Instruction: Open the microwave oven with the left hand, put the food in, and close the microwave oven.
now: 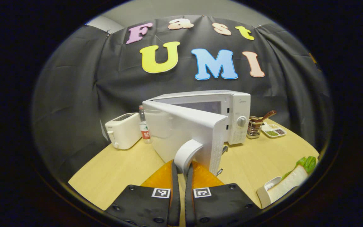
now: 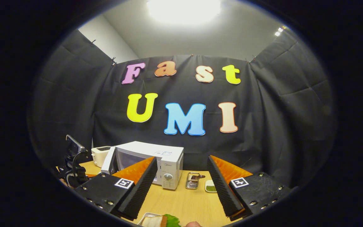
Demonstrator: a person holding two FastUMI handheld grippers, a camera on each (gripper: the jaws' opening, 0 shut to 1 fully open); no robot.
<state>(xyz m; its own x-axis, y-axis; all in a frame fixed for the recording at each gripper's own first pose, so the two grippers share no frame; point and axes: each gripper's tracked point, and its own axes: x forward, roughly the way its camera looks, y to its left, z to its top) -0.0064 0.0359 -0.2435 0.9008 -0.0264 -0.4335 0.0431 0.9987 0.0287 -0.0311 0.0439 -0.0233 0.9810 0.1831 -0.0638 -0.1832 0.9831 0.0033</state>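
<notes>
Your left gripper (image 1: 181,167) has its fingers pressed together on the white curved door handle (image 1: 186,153) of the microwave oven (image 1: 232,110), and the microwave door (image 1: 181,126) stands partly swung out toward you — so you are in the opening step, with the door not yet wide enough to pass food through. In the left gripper view, a white toaster (image 1: 123,130) and a small bottle (image 1: 143,126) stand to the left of the door, both apart from it but near its outer face; judge the swing so the door does not knock them.

To the right of the oven sit a wire utensil holder (image 1: 254,127) and a small condiment dish (image 1: 273,130), well clear of the work. Farther right, at the table's near edge, the sandwich (image 1: 290,181) with its green lettuce lies in a white tray (image 1: 265,194).

Your right gripper (image 2: 181,186) hangs above that food with its fingers spread wide and nothing between them — the sandwich (image 2: 159,220) shows just below it in the right gripper view, untouched.

The next move, as I judge it, is to draw the handle farther along its arc until the cavity is fully open, then let go and bring the right gripper down onto the sandwich.
</notes>
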